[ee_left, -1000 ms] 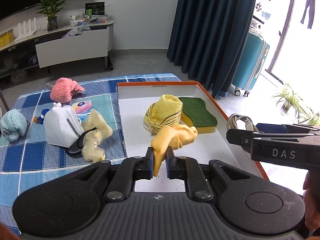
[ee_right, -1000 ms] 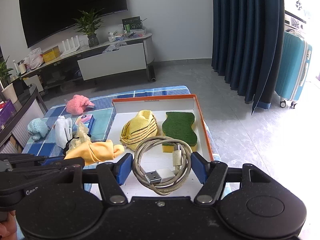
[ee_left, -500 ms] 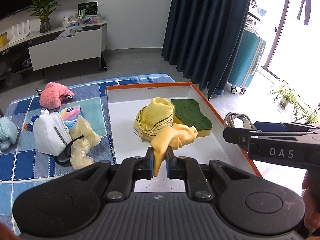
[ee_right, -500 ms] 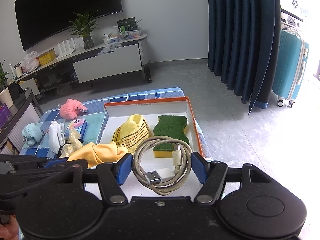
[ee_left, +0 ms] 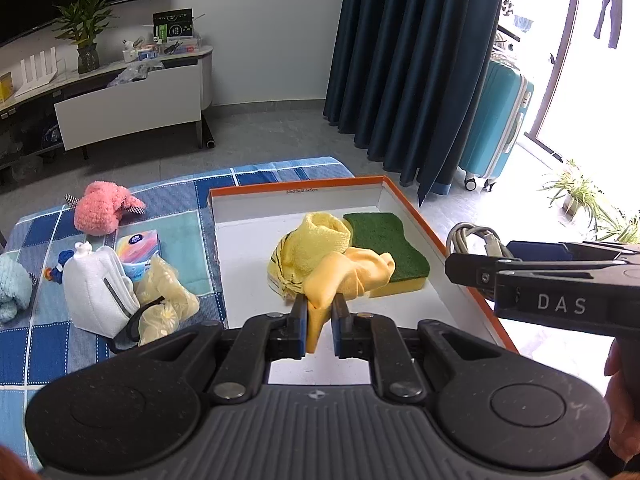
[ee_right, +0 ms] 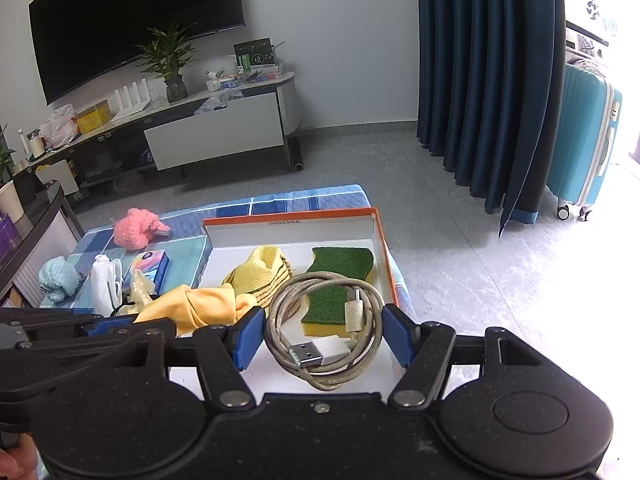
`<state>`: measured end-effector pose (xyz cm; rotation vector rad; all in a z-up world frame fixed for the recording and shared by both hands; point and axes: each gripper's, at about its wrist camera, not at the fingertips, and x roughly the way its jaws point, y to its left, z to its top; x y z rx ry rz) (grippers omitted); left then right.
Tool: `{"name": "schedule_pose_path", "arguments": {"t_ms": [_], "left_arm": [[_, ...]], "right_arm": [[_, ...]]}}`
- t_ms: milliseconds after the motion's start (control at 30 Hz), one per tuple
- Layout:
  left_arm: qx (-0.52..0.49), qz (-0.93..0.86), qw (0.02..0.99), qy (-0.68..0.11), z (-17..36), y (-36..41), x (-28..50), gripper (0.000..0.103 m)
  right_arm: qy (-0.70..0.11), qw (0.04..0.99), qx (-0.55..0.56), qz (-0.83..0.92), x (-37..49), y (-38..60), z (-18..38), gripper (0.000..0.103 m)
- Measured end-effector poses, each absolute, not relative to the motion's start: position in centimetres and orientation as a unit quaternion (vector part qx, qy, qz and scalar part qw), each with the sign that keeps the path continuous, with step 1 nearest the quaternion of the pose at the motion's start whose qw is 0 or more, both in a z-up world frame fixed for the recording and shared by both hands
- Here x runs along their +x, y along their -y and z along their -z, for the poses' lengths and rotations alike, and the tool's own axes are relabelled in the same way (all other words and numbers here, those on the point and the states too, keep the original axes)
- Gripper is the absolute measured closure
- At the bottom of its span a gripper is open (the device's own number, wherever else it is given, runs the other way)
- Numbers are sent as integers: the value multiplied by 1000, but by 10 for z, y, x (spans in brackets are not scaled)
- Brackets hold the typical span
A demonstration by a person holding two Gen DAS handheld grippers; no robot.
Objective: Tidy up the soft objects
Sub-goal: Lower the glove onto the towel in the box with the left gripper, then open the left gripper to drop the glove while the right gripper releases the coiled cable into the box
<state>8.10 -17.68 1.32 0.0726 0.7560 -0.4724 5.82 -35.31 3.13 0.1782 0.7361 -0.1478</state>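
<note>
Since a second ago: both views have slid sideways over the box (ee_left: 404,204); the pink toy (ee_left: 102,208) and the white pouch (ee_left: 98,292) sit further right in the left view than before; grips unchanged.

Left gripper (ee_left: 320,320): jaws clamped on the orange cloth (ee_left: 344,272), which bunches up from between the pads over the box floor; cloth end overlaps the yellow knit cloth (ee_left: 316,240) and the sponge (ee_left: 388,240) in this view, contact not certain.

Right gripper (ee_right: 322,336): jaws wide, pads pressing the two sides of a coiled cable (ee_right: 324,328); coil held above the near part of the box.

Room: bare white floor in the box's left half and near end; sponge lies against the right wall; orange rim close below the right gripper; blue checked cloth (ee_left: 40,344) left of the box is crowded near the pouch.
</note>
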Motion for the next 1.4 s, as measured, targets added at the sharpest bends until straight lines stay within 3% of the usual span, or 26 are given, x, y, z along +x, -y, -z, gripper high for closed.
{"name": "schedule_pose_path", "arguments": {"t_ms": [1400], "left_arm": [[34,216,898,-383,-15,202,187,89]], "right_arm": [[-372,923,64,68,174,374,-18,25]]}}
